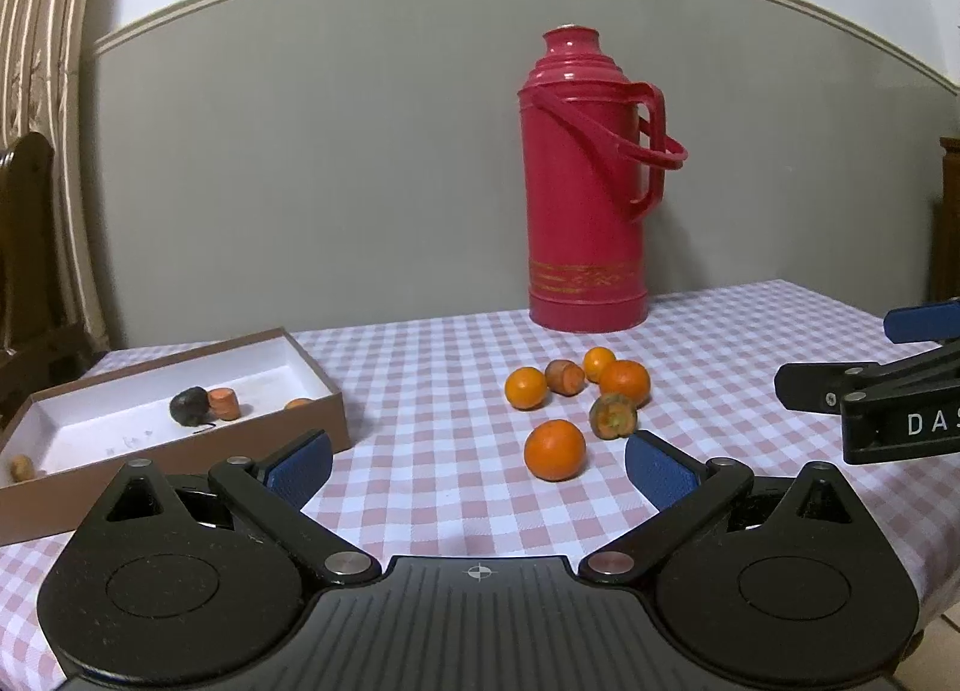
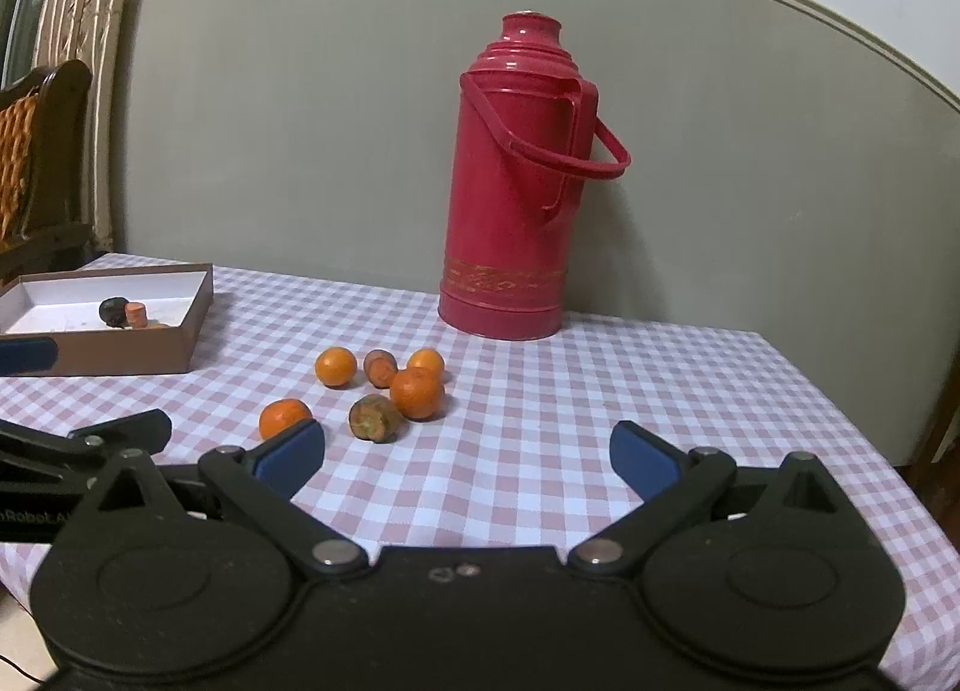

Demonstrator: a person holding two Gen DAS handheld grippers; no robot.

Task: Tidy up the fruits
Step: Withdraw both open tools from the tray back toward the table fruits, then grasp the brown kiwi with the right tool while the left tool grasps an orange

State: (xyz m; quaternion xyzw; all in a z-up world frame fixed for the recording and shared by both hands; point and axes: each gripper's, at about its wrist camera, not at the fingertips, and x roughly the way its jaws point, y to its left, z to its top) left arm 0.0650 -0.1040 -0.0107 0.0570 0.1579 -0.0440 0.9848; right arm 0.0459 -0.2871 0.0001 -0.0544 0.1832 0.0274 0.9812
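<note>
Nearest each lens, the left claw (image 1: 477, 466) and right claw (image 2: 468, 460) hover spread wide and empty over a tabletop (image 2: 600, 391) with a pink-and-white checked cloth. Just beyond lie four oranges (image 1: 554, 449) clustered with two brownish cut pieces (image 1: 612, 415). Off to the left sits a brown box (image 1: 180, 451) with a white inside, holding a dark lump and a carrot chunk (image 1: 223, 403). Farther back, a red thermos (image 1: 585, 181) stands upright near a grey wall (image 1: 330, 150); striped curtains (image 1: 36, 30) hang at far left.

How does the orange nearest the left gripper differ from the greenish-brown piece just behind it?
The smooth round bright orange looks whole and evenly coloured; the dull greenish-brown cut piece is mottled, with a flat cut face towards the camera. The orange looks larger. Both rest loose on the pink checked tablecloth, outside the brown box.
</note>
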